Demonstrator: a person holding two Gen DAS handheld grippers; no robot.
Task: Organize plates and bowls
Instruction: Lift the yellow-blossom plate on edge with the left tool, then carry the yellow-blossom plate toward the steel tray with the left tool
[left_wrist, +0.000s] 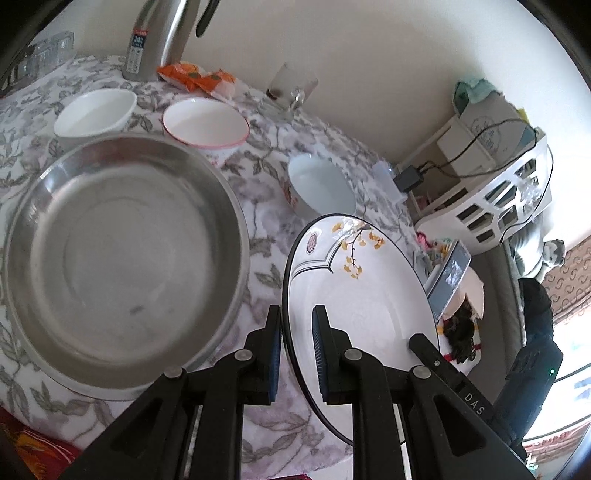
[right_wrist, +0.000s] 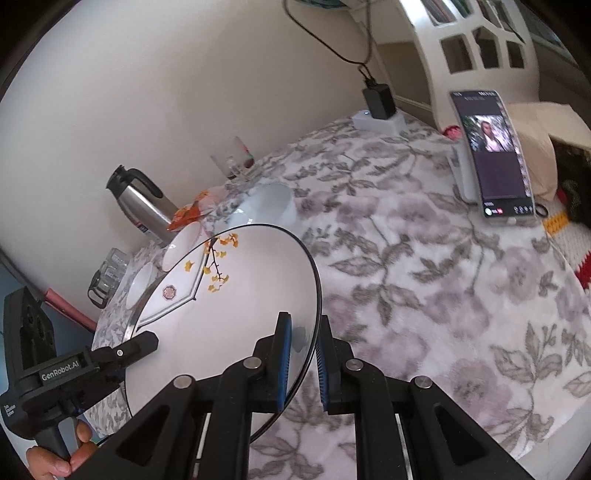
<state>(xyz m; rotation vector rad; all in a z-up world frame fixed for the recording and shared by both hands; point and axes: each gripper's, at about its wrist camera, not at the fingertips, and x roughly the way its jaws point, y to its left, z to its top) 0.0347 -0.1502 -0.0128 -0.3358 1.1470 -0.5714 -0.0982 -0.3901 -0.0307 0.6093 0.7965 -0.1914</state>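
- White plate with yellow-leaf print (left_wrist: 364, 295) is gripped on opposite rim edges: left gripper (left_wrist: 297, 350) is clenched on one edge, right gripper (right_wrist: 303, 363) on the other.
- Plate is held tilted, clear of the floral tablecloth (right_wrist: 424, 295).
- Steel basin (left_wrist: 122, 258) sits just left of the left jaws; nothing is stacked in it.
- Three bowls lie beyond the jaws, apart and unstacked: white bowl (left_wrist: 94, 116), pink-rimmed bowl (left_wrist: 205, 123), pale blue bowl (left_wrist: 319, 186).
- Judgement: early stage; the plate is not yet placed and the bowls are not yet grouped.
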